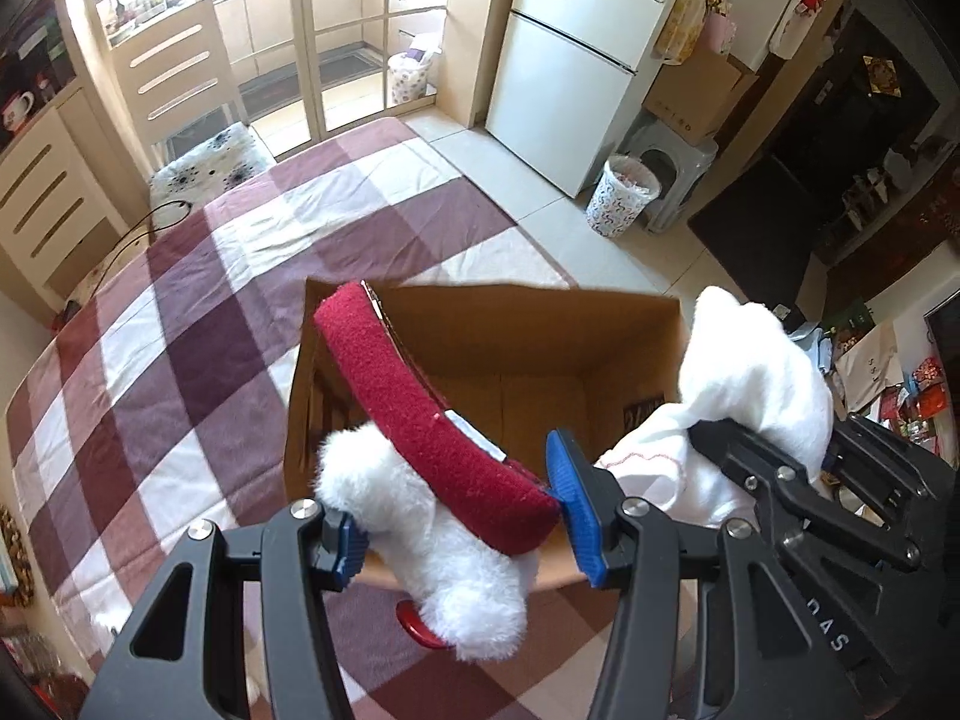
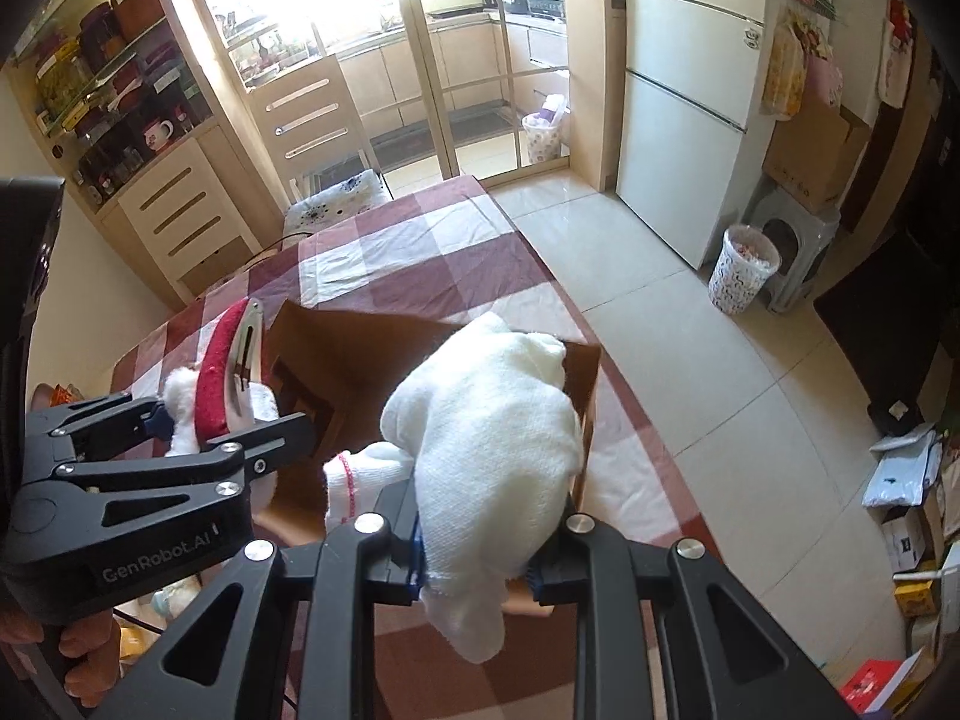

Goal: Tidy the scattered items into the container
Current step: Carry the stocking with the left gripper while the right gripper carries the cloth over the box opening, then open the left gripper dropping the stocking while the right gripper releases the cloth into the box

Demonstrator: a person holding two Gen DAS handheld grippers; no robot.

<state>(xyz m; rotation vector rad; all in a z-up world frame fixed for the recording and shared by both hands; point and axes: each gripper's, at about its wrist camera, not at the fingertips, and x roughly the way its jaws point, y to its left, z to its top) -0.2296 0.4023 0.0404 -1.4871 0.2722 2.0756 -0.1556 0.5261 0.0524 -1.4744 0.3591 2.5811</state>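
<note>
My left gripper [image 1: 459, 528] is shut on a pair of earmuffs [image 1: 420, 420] with a red band and white fluffy pads, held over the near rim of an open cardboard box [image 1: 510, 372]. The box's floor looks bare. To its right, the right gripper [image 1: 780, 480] carries a bunched white knit glove [image 1: 750, 372] at the box's right wall. In the right wrist view, my right gripper [image 2: 480, 564] is shut on the white knit glove [image 2: 492, 438], which hangs over the box [image 2: 336, 354]. The left gripper [image 2: 180, 426] holds the earmuffs [image 2: 222, 360] at the left.
The box stands on a table with a purple and white checked cloth [image 1: 210, 312]. A chair [image 1: 198, 120] is at the far end. On the tiled floor to the right are a fridge [image 1: 576, 60] and a patterned bin [image 1: 624, 195]. A person's hand [image 2: 78, 642] grips the left tool.
</note>
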